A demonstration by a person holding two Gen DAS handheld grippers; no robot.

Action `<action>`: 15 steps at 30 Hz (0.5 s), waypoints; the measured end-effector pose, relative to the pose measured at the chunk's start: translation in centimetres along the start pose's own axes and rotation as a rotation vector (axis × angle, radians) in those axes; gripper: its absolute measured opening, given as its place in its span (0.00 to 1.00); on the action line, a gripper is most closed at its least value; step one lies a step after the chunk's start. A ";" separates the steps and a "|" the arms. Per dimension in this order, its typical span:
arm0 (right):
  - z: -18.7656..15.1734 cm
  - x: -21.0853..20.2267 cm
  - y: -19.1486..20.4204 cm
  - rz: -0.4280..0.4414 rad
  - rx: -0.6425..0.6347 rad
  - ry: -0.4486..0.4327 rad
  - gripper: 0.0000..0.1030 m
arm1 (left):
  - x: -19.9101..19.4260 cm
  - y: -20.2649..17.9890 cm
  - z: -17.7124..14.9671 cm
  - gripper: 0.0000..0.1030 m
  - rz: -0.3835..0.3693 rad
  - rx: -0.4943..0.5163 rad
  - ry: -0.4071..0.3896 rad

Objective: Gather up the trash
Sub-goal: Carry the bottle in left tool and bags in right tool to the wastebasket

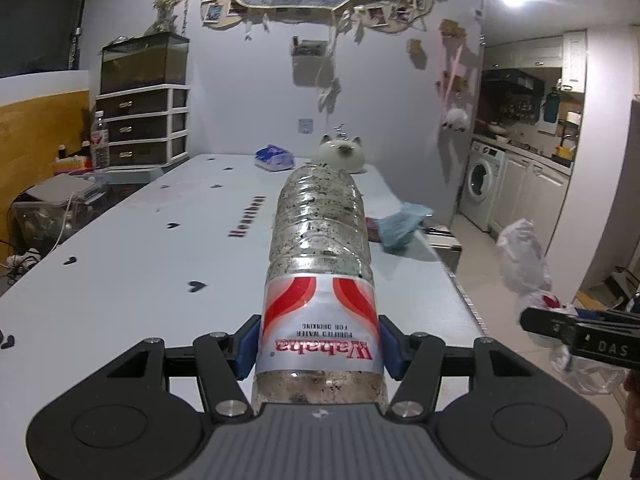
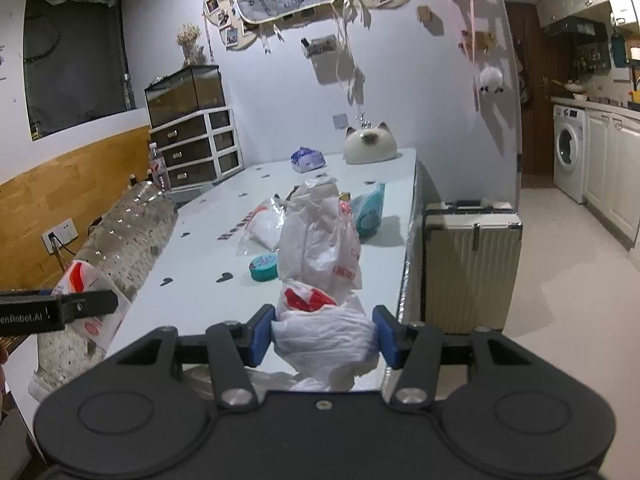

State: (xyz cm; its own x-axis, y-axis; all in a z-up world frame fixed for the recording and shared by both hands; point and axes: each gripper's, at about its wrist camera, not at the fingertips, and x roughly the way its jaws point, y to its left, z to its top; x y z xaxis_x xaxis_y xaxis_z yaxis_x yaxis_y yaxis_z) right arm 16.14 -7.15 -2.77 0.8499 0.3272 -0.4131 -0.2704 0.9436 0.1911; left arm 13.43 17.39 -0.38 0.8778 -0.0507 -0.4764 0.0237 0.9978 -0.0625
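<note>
My left gripper (image 1: 318,346) is shut on a dirty clear plastic water bottle (image 1: 320,240) with a red and white label, held lengthwise above the white table (image 1: 140,280). The same bottle (image 2: 124,232) shows at the left of the right wrist view. My right gripper (image 2: 325,336) is shut on a crumpled white plastic bag (image 2: 320,248) with red print, which stands up between the blue pads. That bag (image 1: 520,256) and the right gripper (image 1: 576,334) appear at the right edge of the left wrist view, off the table's side.
On the table lie a clear wrapper (image 2: 262,224), a teal tape roll (image 2: 264,267), a light blue packet (image 2: 370,210), a blue tissue pack (image 2: 307,159) and a cat-shaped ornament (image 2: 370,144). A beige suitcase (image 2: 472,264) stands by the table's right side. Drawers (image 2: 196,144) stand behind.
</note>
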 end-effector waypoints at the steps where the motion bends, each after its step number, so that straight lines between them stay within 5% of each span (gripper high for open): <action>1: 0.0 -0.4 -0.2 -0.001 -0.001 -0.006 0.53 | -0.2 -0.7 -0.1 0.58 0.003 0.009 -0.003; 15: -0.9 -5.6 -6.6 -0.077 0.021 -0.053 0.53 | -0.6 -9.5 -1.2 0.58 -0.060 0.038 -0.023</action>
State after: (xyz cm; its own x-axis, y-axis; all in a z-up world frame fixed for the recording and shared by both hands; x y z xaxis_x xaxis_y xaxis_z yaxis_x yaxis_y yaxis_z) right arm 12.77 -15.17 -2.55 0.8907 0.2497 -0.3799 -0.1938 0.9645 0.1796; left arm 12.10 7.87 -0.54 0.8849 -0.1103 -0.4525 0.0947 0.9939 -0.0571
